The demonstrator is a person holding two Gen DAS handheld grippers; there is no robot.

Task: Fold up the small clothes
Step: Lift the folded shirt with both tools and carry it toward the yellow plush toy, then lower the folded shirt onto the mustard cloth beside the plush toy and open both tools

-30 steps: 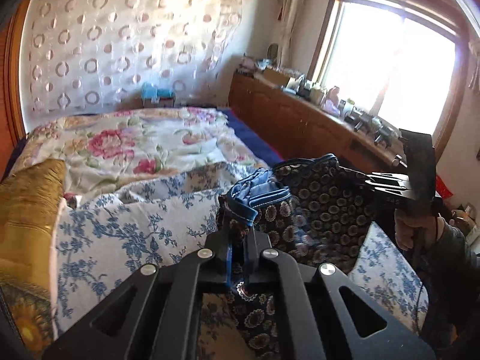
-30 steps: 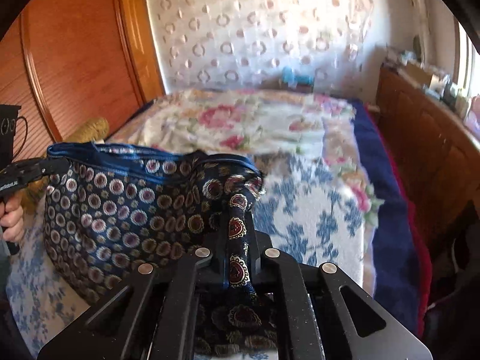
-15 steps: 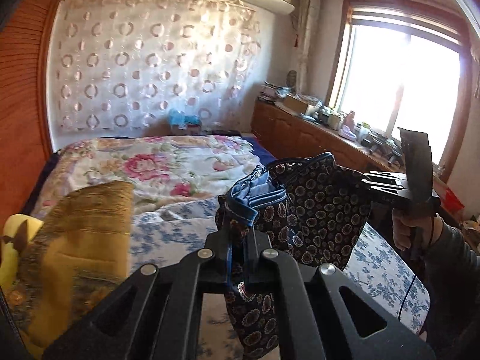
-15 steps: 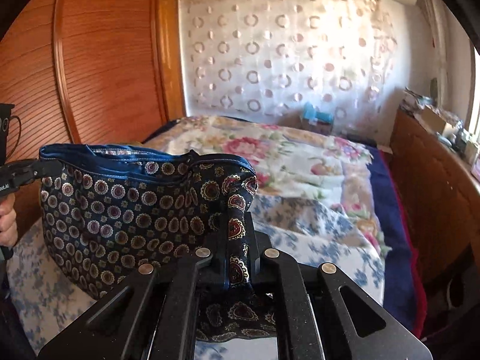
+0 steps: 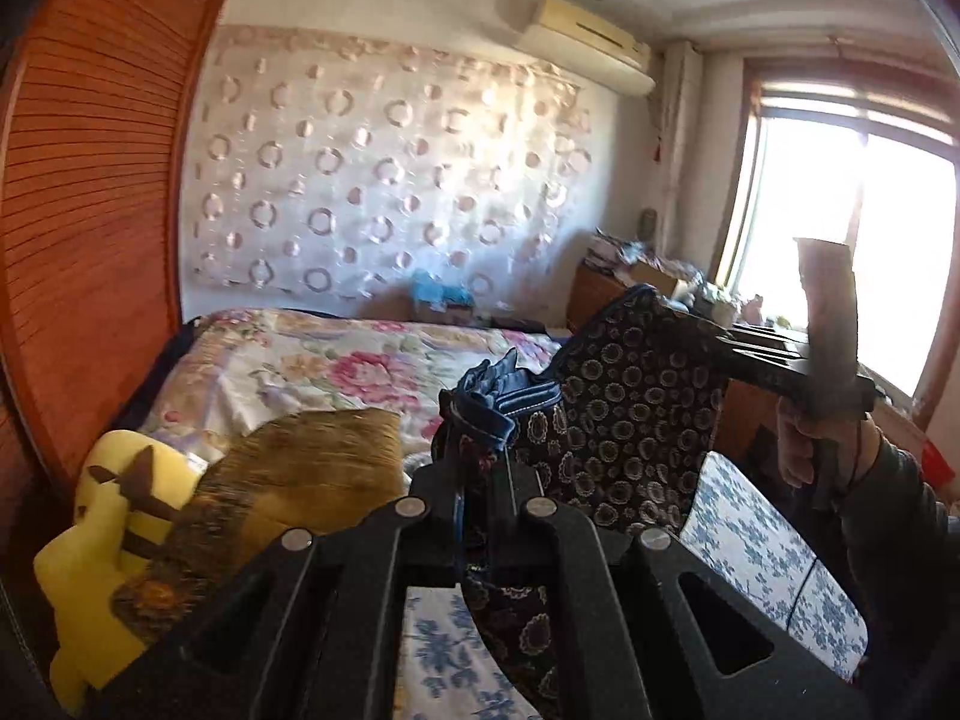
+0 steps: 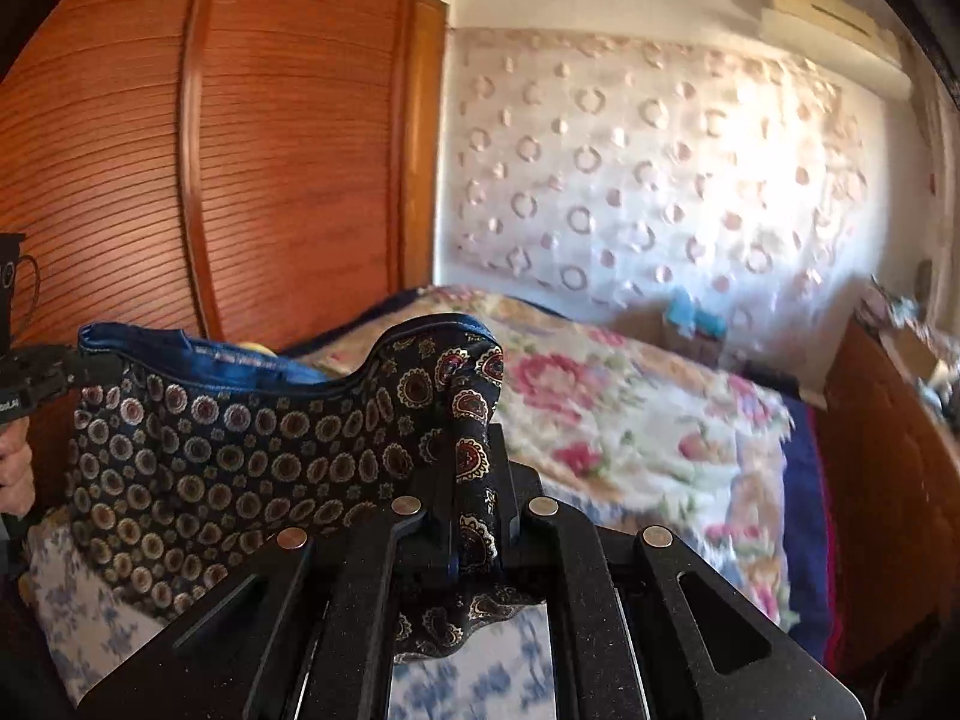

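Note:
A small dark navy garment with a round medallion print and a blue waistband hangs stretched in the air between my two grippers, above the bed. My left gripper is shut on one bunched corner of the waistband. My right gripper is shut on the other corner; the garment spreads to the left of it. In the left wrist view the right gripper and the hand holding it show at the right. In the right wrist view the left gripper shows at the far left edge.
The bed below carries a blue-and-white floral cloth, a pink floral quilt, a gold cushion and a yellow plush toy. A wooden wardrobe stands left. A wooden cabinet stands right, under the window.
Both grippers have risen with the garment held between them. The views have tilted upward, showing more wall and ceiling. The garment now hangs higher above the bed.

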